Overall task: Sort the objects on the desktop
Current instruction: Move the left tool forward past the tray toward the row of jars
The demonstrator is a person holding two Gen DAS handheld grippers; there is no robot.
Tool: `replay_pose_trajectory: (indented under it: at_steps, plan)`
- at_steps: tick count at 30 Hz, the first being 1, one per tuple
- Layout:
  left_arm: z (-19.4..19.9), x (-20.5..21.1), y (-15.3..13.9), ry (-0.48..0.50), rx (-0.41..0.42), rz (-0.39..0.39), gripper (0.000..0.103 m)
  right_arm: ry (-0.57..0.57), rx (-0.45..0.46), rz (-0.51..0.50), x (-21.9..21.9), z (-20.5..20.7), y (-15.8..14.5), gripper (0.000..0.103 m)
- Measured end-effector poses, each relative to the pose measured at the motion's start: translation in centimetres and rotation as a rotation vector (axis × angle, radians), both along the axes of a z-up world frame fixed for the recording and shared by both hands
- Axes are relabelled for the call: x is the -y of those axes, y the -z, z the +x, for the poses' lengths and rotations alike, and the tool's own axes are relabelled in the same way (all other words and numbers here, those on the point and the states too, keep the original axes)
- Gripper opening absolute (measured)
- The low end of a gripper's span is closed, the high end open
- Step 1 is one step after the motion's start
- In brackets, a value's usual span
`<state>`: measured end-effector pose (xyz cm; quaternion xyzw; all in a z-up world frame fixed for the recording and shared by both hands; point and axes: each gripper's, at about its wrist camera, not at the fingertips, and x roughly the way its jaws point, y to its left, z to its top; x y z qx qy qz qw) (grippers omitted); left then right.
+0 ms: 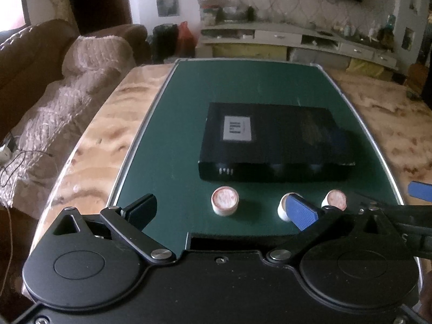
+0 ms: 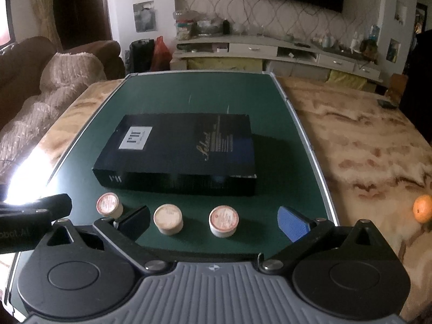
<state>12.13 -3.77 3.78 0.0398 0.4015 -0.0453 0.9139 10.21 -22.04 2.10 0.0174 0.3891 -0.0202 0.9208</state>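
A flat black box (image 1: 272, 140) with a white label lies on the green mat (image 1: 172, 140); it also shows in the right wrist view (image 2: 181, 151). Three small round white jars stand in a row before it: left jar (image 1: 225, 200) (image 2: 108, 204), middle jar (image 1: 285, 207) (image 2: 168, 218), right jar (image 1: 334, 200) (image 2: 223, 220). My left gripper (image 1: 224, 210) is open and empty, with the left jar between its fingers' line. My right gripper (image 2: 214, 220) is open and empty, with the middle and right jars between its fingers.
The mat lies on a marbled table (image 2: 364, 145). An orange (image 2: 422, 208) sits at the table's right. A brown sofa with a blanket (image 1: 54, 86) stands to the left. A TV cabinet (image 2: 270, 51) is beyond the table. The right gripper's blue finger (image 1: 421, 190) shows in the left wrist view.
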Motion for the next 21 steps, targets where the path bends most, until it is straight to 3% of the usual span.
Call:
replay_pose_trajectory:
  at_steps: [6,21]
  plan:
    - [1.1,-0.2,0.2,-0.014,-0.012,-0.044,0.103,0.002,0.011,0.004,0.1,1.0,-0.3,0.103]
    - [2.9,0.4,-0.4,-0.015,0.019,-0.003,0.103,0.007,0.03,0.02,0.2,3.3,-0.4,0.103]
